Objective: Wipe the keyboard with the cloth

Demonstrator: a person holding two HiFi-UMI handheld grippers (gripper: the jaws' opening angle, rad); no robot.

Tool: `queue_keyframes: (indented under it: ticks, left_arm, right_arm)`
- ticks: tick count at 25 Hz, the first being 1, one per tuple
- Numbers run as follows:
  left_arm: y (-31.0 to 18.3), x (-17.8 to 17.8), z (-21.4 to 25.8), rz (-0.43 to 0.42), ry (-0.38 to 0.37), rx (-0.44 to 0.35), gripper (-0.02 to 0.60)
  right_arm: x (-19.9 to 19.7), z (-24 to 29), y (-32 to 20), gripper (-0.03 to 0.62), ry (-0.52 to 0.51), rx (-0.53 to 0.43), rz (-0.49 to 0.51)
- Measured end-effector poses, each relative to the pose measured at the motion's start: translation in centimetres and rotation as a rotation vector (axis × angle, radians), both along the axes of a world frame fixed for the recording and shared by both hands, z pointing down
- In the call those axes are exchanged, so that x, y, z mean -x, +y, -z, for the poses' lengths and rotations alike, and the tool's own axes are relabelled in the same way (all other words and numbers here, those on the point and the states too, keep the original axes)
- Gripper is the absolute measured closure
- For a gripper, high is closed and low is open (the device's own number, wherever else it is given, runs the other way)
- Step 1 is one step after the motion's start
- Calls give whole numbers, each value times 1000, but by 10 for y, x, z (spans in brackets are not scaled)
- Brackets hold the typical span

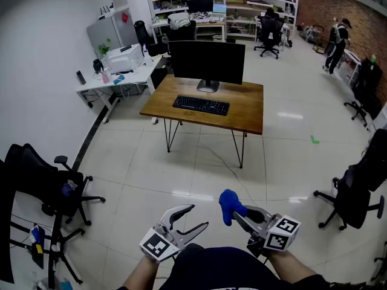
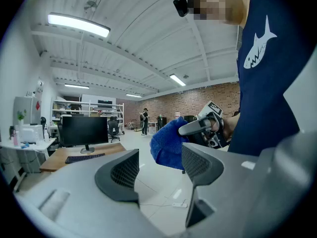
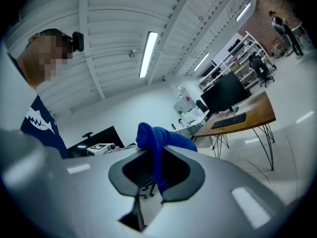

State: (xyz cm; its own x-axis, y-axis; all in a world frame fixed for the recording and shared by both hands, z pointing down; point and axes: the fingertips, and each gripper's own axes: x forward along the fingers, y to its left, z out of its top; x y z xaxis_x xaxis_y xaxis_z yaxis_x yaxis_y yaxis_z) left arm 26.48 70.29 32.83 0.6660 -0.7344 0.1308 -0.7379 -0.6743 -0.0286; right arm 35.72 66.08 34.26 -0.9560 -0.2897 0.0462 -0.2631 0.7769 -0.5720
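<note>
The tiled floor (image 1: pixel 199 168) takes most of the head view. A wooden desk (image 1: pixel 245 110) stands on it in the middle of the room, far from the person. On the desk there is a dark monitor (image 1: pixel 207 62), and the black keyboard (image 1: pixel 201 105) lies just in front of its foot; the single keys are too small to make out. A black office chair (image 1: pixel 42 189) at the left and another chair (image 1: pixel 357 189) at the right are both partly cut off by the picture's edges.

Both forearms come in from the bottom edge, so only their ends show. They hold the grippers low in front of the body, over the bare floor, well apart from the desk.

The left gripper (image 1: pixel 198 216) has its jaws apart, with nothing between them. The right gripper (image 1: pixel 237 215) is just beside it, and its jaws are pressed together on the blue cloth (image 1: pixel 229 205). The cloth bunches up above the jaw tips, and a thin strip hangs down between them. The pinched part of the cloth is hidden by the jaws.
</note>
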Motion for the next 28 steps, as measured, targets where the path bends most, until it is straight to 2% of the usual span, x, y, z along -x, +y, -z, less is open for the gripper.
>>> queue_keyframes:
  ticks: [6, 10, 16, 22, 28]
  left_arm:
    - [-37, 7, -11, 5, -11, 12, 322]
    - [-73, 28, -22, 12, -10, 27, 322]
    - [-148, 82, -46, -6, 6, 50, 322]
    - [-236, 139, -35, -58, 22, 43, 322]
    - [-306, 189, -40, -106, -9, 58, 322]
  right_arm:
    - [2, -12, -38, 545, 7, 8, 2]
    - [19, -20, -72, 544, 16, 17, -4]
    - [64, -29, -147, 544, 39, 15, -53]
    - [117, -16, -231, 544, 93, -8, -95]
    - [163, -9, -305, 545, 61, -7, -168]
